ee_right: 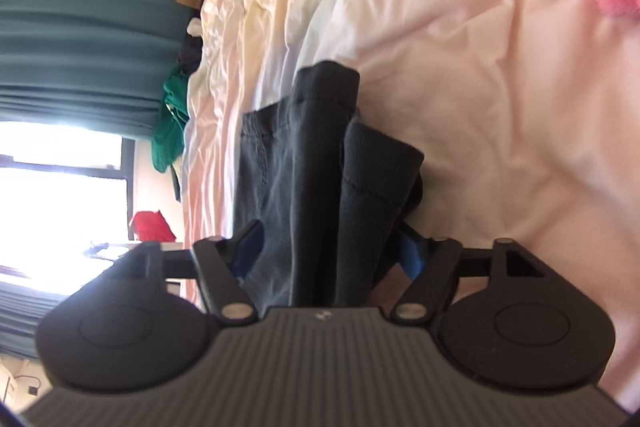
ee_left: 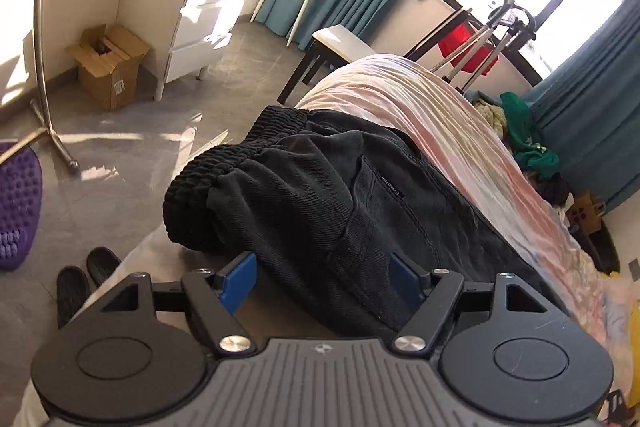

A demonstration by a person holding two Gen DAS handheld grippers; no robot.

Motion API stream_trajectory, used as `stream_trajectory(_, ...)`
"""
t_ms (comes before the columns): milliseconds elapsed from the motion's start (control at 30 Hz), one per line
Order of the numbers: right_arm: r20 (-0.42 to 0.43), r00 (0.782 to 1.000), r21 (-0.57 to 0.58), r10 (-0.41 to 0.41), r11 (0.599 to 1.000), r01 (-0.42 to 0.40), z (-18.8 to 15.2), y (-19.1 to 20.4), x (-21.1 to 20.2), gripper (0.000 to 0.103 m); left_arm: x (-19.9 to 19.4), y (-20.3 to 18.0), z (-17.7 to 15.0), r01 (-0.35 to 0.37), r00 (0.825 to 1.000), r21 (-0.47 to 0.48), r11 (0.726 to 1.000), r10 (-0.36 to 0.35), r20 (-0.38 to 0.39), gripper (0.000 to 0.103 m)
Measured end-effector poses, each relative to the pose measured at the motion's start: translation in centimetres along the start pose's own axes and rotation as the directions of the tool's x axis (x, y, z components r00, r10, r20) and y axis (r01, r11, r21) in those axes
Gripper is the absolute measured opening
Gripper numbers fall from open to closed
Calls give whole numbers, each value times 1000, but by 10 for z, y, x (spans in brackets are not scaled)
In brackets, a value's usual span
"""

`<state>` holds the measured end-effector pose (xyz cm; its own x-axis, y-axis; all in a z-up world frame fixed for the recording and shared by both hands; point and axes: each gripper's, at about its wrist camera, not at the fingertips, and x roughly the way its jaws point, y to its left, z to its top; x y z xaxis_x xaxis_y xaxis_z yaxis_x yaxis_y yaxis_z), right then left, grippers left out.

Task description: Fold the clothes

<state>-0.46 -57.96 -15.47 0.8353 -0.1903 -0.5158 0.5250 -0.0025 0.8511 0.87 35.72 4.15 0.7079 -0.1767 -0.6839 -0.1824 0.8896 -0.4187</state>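
The left gripper is standing with its blue pads spread wide, the dark charcoal cotton trousers lying between them without being pinched. The trousers are resting on the pale pink rumpled bedsheet, their long axis running from about seven o'clock up to one o'clock in the left wrist view, with the gathered elastic waistband pointing toward ten o'clock, at the bed's edge. The right gripper is likewise standing parted around the stitched trouser-leg hems, which are pointing toward twelve o'clock across the sheet; whether its pads touch the cloth I cannot tell.
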Motion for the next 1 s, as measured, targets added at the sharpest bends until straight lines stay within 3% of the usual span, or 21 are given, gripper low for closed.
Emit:
stream_trajectory(67, 66, 998, -8, 13, 1000, -12, 3, -2, -19, 79, -28, -24, -5, -27, 998, 140, 990, 19, 54, 81)
stream_trajectory(100, 101, 995, -7, 19, 1000, -18, 5, -4, -27, 79, -43, -37, -7, -42, 996, 208, 977, 26, 82, 88)
stream_trajectory(167, 159, 986, 17, 41, 999, -44, 8, -9, -40, 79, -56, -61, -11, -50, 993, 282, 958, 17, 115, 89)
stream_trajectory(300, 191, 976, 34, 103, 993, -111, 13, -8, -44, 79, -54, -128, -22, 1, 992, 407, 914, -52, 115, 89)
stream_trajectory(367, 173, 976, 5, 133, 991, -136, 13, -3, -40, 79, -34, -173, -34, 56, 989, 484, 873, -114, 91, 89)
stream_trajectory(567, 68, 985, -52, 159, 986, -156, 10, 10, -21, 78, 37, -288, -96, 228, 964, 664, 712, -262, -50, 89)
stream_trajectory(800, 47, 989, -13, 137, 991, -137, 12, 1, -7, 78, 123, -412, -184, 432, 887, 730, 529, -393, -241, 89)
stream_trajectory(867, 41, 990, -10, 134, 991, -133, 15, 0, 1, 78, 158, -456, -219, 461, 866, 771, 439, -413, -282, 88)
stream_trajectory(1000, 7, 991, -35, 133, 991, -133, 16, 2, 18, 78, 203, -533, -279, 520, 813, 801, 297, -459, -358, 85)
